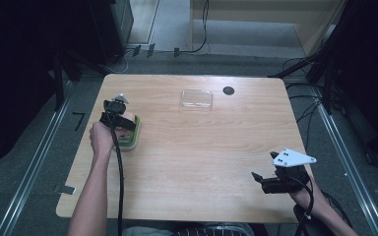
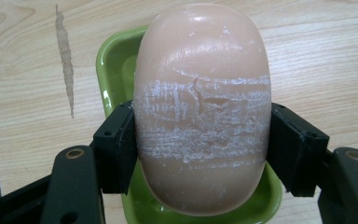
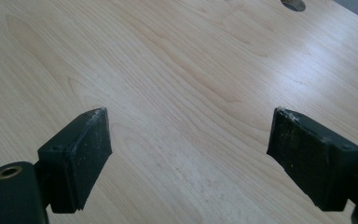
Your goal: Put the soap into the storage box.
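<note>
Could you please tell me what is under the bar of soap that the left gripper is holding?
A green soap dish sits under the soap, its rim showing around it. The soap covers the dish's middle, so whether they touch cannot be seen.

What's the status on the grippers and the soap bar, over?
Left gripper shut on the peach oval soap bar, over the green plastic soap dish. Right gripper open, idle above the wooden table. Nothing in the way.

Soap bar (image 2: 200, 112): peach-pink, oval, smooth, with white scuffing across its middle band. Clamped at mid-length between the pads of the left gripper (image 2: 200, 149), long axis pointing away from it. Green soap dish (image 2: 116, 60): glossy, shallow, directly beneath the bar.
</note>
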The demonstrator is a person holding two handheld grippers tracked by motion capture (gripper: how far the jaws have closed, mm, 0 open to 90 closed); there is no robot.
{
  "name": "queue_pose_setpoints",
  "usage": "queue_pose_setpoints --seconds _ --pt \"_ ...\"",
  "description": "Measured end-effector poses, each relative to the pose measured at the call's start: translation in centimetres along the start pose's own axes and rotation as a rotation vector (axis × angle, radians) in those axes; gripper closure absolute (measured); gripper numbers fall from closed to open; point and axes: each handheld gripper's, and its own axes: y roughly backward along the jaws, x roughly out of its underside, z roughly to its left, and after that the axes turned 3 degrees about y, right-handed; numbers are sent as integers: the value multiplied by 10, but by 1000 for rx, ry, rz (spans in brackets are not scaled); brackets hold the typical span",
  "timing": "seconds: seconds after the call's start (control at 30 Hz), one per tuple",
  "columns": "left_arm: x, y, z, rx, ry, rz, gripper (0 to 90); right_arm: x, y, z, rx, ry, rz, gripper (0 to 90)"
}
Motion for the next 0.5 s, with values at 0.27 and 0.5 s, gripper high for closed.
queue_pose_setpoints --seconds 0.27,0.5 --pt "2 -10 2 -7 19 19 338 0 0 0 2 1 -3 133" --pt "4 -15 3 -6 34 26 338 0 0 0 1 7 -5 133"
